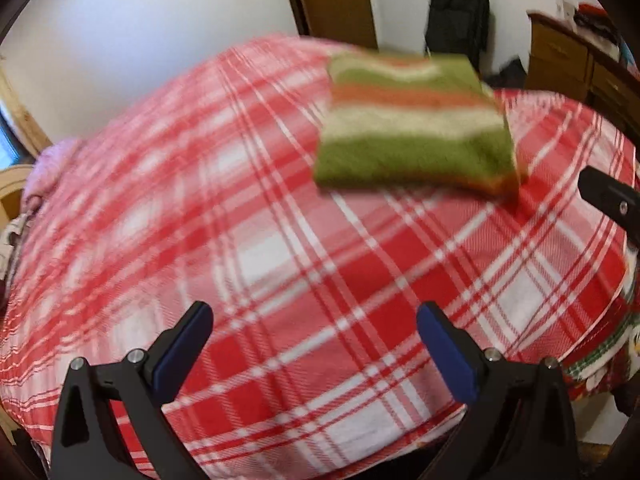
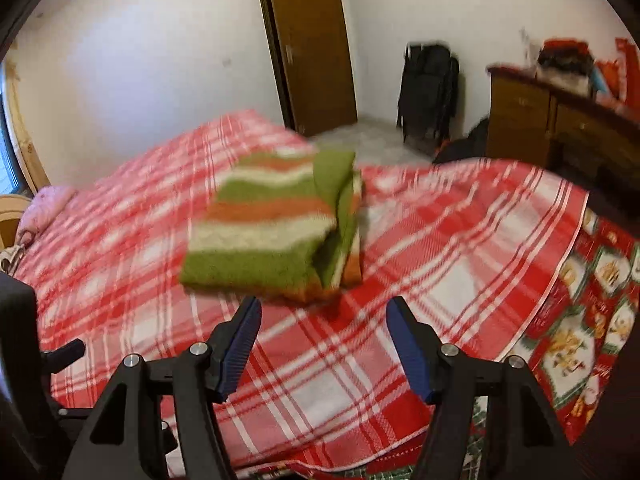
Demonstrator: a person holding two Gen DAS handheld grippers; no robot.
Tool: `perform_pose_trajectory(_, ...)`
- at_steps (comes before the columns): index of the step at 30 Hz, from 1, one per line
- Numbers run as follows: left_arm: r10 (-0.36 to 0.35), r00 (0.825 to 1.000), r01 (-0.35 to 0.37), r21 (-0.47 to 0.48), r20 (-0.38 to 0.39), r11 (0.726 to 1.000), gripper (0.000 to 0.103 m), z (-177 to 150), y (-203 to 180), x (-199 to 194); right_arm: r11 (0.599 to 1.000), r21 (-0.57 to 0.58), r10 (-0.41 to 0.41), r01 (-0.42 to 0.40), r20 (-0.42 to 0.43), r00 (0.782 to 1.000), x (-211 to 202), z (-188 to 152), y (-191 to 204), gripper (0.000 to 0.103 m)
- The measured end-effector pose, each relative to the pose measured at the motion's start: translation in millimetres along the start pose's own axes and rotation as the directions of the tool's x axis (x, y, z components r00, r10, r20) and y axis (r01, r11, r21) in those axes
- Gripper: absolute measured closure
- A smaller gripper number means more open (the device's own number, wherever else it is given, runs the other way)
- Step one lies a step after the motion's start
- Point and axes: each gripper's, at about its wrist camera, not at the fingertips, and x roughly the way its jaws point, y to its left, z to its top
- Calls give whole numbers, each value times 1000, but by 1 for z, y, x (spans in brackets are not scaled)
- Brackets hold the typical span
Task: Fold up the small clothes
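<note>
A folded towel-like cloth (image 2: 276, 224), striped green, orange and cream, lies on a bed covered with a red-and-white plaid bedspread (image 2: 440, 240). In the right wrist view the cloth sits in the middle of the frame, its layered folded edges turned toward the right, just above the right hand-held gripper (image 2: 322, 344), whose blue-padded fingers (image 2: 240, 356) stand wide apart at the bottom of the frame with only plaid fabric between them; nothing is held. In the left wrist view the same cloth (image 1: 416, 128) appears in the upper right, well apart from the left hand-held gripper (image 1: 314, 348) at the bottom of the frame, whose jaws also stand wide with nothing between them, over bare bedspread (image 1: 240, 220). At the right edge of that view a black finger of the other gripper (image 1: 608, 196) pokes in, near the cloth's lower right corner but apart from it. Both views are blurred. Behind the bed in the right wrist view stand a white wall, a brown wooden door (image 2: 312, 44) at the upper centre, a black bag (image 2: 430, 88) on the floor to its right, and a wooden dresser (image 2: 536, 116) at the upper right with items on top too blurred to tell. A pink pillow (image 2: 46, 206) lies at the bed's left edge, and a second patterned red-and-green cover (image 2: 576, 320) shows beneath the plaid one at the lower right.
</note>
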Motion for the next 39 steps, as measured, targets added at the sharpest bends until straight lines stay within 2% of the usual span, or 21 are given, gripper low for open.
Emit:
perform_pose_trajectory(4, 15, 990, -9, -43, 144, 999, 0, 4, 8, -36, 1000, -18, -15, 17, 100, 995, -25, 9, 6, 37)
perform_pose_trajectory(9, 45, 959, -21, -89, 281, 996, 0, 11, 19, -69, 998, -32, -39, 46, 199, 979, -50, 18, 10, 37)
perform_pose_trajectory(14, 119, 895, -81, -106, 429, 991, 0, 11, 23, -98, 997, -49, -47, 64, 287, 957, -71, 24, 15, 37)
perform_pose_trajectory(17, 126, 867, -77, -121, 483, 990, 0, 13, 26, -114, 997, -54, -39, 59, 312, 949, -79, 27, 17, 37)
perform_pose_trajectory(19, 130, 856, -74, -131, 500, 989, 0, 14, 28, -121, 997, -54, -42, 64, 332, 942, -85, 27, 19, 37)
perform_pose_trajectory(24, 129, 854, -76, -125, 504, 989, 0, 17, 29, -124, 995, -61, -48, 74, 352, 935, -90, 28, 23, 37)
perform_pose_trajectory(33, 77, 829, -11, -122, 553, 992, 0, 16, 28, -132, 997, -49, -38, 62, 389, 920, -98, 29, 22, 36)
perform_pose_trajectory(36, 82, 835, -19, -120, 544, 993, 0, 17, 23, -129, 997, -43, -39, 61, 391, 920, -98, 28, 21, 36)
perform_pose_trajectory(39, 47, 845, 17, -114, 533, 993, 0, 17, 24, -128, 998, -40, -38, 58, 386, 922, -96, 29, 19, 36)
